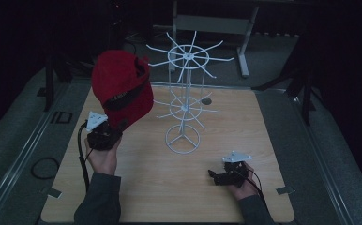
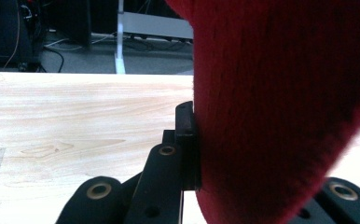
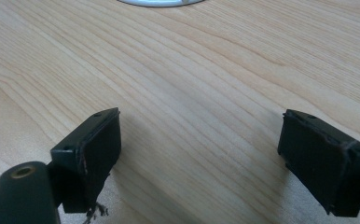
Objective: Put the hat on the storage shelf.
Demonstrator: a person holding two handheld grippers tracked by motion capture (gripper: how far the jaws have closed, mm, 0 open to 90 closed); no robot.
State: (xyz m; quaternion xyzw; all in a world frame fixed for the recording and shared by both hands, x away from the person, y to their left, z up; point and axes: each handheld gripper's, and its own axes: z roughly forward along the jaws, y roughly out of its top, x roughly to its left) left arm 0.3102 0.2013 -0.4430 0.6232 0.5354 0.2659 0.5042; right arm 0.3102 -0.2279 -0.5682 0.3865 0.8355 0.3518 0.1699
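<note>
A red cap with a dark strap is held up above the table's left side, level with the white wire rack and to its left. My left gripper sits under the cap and is shut on its lower edge. In the left gripper view the red cap is pinched against the black jaw, covering the right half. My right gripper rests low on the table at the front right, and its jaws stand wide apart over bare wood with nothing between them.
The wooden table carries the rack on a round base. A small dark disc lies behind the rack. A white-legged frame stands on the floor beyond. A cable loop lies left of the table.
</note>
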